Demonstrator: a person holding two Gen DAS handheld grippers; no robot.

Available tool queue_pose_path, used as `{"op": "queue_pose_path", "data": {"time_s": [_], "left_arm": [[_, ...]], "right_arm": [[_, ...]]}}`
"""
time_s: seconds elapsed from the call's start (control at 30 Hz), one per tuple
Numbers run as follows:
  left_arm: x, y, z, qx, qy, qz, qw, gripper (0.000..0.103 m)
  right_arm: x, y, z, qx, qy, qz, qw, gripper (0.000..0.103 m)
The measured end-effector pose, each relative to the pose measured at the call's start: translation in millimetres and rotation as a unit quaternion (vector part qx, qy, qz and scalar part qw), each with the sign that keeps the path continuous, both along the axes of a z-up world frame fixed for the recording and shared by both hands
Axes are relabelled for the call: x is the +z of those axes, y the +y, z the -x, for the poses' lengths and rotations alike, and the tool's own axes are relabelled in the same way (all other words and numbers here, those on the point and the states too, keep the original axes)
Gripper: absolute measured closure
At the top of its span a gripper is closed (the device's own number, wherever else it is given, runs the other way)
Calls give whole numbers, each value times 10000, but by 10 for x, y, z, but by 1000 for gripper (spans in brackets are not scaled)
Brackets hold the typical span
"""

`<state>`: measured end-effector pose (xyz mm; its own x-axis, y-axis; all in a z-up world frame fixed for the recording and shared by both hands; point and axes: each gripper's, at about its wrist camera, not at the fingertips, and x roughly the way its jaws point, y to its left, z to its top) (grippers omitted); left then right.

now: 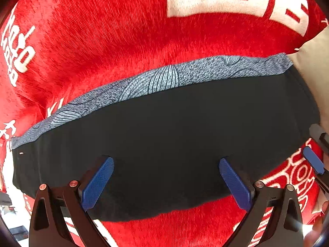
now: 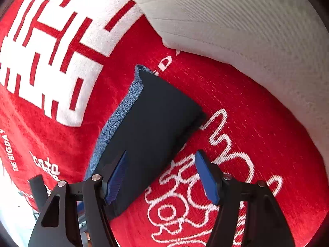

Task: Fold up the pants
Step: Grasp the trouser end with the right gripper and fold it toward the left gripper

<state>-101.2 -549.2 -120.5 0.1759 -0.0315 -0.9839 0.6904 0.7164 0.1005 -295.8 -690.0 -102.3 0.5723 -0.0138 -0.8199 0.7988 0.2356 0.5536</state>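
Observation:
The pants point(image 1: 164, 140) lie folded into a long dark navy bundle with a blue-grey patterned layer point(image 1: 160, 78) showing along the far edge. They rest on a red blanket point(image 1: 115, 41) with white lettering. My left gripper point(image 1: 166, 177) is open just above the bundle's near half, holding nothing. In the right wrist view the same bundle point(image 2: 152, 127) runs away from the camera. My right gripper point(image 2: 160, 175) is open over its near end and the blanket point(image 2: 236, 103), holding nothing. A blue fingertip of the right gripper point(image 1: 313, 162) shows at the right edge of the left wrist view.
A beige-white cushion point(image 2: 246, 26) lies at the far right, beyond the bundle; its corner shows in the left wrist view point(image 1: 312, 65). The red blanket extends on all sides of the pants. A pale floor or surface edge point(image 2: 12, 216) shows at the lower left.

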Motion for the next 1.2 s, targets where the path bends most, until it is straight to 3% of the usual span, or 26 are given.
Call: {"op": "queue_pose_path", "data": {"time_s": [0.3,0.53,0.73,0.93,0.97,1.0,1.03,1.07,1.2], "left_arm": [[-70,39,50,-52,-91,138,9998,0],[-22,36,-19,-101,-210,67,9997,0],[213,72,-110,235,-324,348,9986,0],[129,-96,49,-33,-292,448,9986,0],[102,-82,86,-55,-251,461,9986,2],[66,-69,114,-92,-182,479,9986,15],[6,-50,138,-141,-69,466,9988,22],[-57,2,141,-96,74,554,9984,22],[-102,114,125,32,155,945,9954,22]], "right_arm": [[-123,-36,-6,-422,-621,44,9972,33],[-166,-88,-147,-434,-765,73,9961,33],[-159,-45,-112,-299,-826,-15,9961,33],[-209,-129,-233,-217,-784,-3,9967,34],[-214,-134,-261,-175,-716,12,9973,43],[-214,-135,-281,-127,-588,32,9982,52],[-212,-140,-317,-41,-312,81,9995,73],[-215,-152,-334,18,-121,107,9999,85],[-109,-154,-383,173,-91,137,9997,90]]}}
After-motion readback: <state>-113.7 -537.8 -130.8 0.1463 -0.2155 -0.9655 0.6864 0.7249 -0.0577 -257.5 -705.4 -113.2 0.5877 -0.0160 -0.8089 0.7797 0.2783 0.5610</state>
